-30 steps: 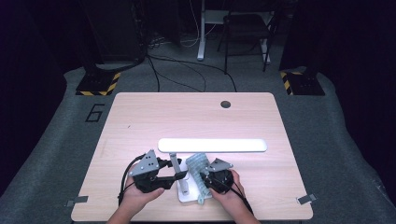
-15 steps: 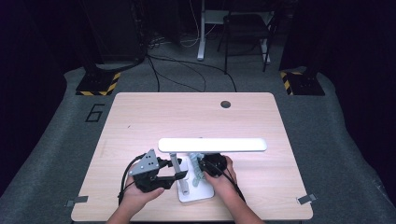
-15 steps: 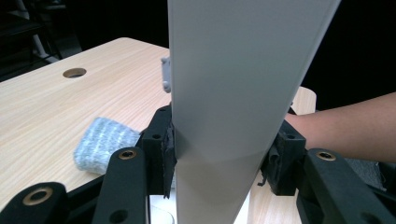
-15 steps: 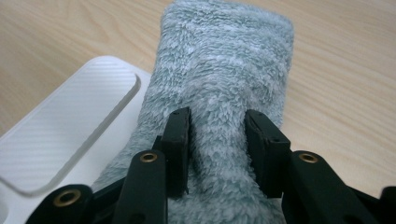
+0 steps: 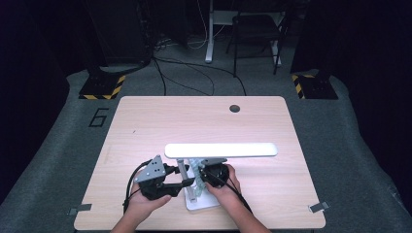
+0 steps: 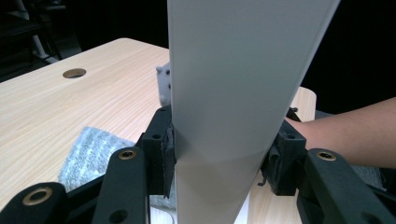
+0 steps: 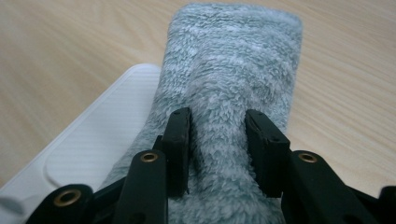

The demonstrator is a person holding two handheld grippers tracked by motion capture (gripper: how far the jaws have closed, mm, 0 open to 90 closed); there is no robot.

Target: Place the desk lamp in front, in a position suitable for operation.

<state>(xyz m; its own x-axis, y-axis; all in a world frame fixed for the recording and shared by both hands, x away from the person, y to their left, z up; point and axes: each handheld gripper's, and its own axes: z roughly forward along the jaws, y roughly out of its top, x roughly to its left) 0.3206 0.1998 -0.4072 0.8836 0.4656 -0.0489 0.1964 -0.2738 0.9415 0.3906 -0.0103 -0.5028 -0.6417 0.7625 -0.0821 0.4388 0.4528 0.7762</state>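
1. The left gripper, held in the person's left hand at the near edge of the light wooden table, is clamping the upright arm of the white desk lamp. In the left gripper view the jaws are pressing on both sides of a flat white panel of the lamp, which is standing between the pads and running upward out of the frame.

2. The lamp's flat white base is sitting at the near middle of the table, between the two grippers. Its long white light bar is lying level above the base, with its long axis running left to right across the table and its right end reaching well past the right gripper.

3. The pale grey-green fluffy cloth is lying partly on the ribbed white base and partly on the table top. In the right gripper view its long axis is running away from the jaws.

4. The right gripper, held in the person's right hand, is pinching a raised fold of the cloth; the jaws are standing narrow, with the fold between them.

5. In the high view the light bar is covering much of the cloth and the right gripper's jaws. The lamp's top is cut off in the left gripper view, and the joint between arm and base is hard to make out.
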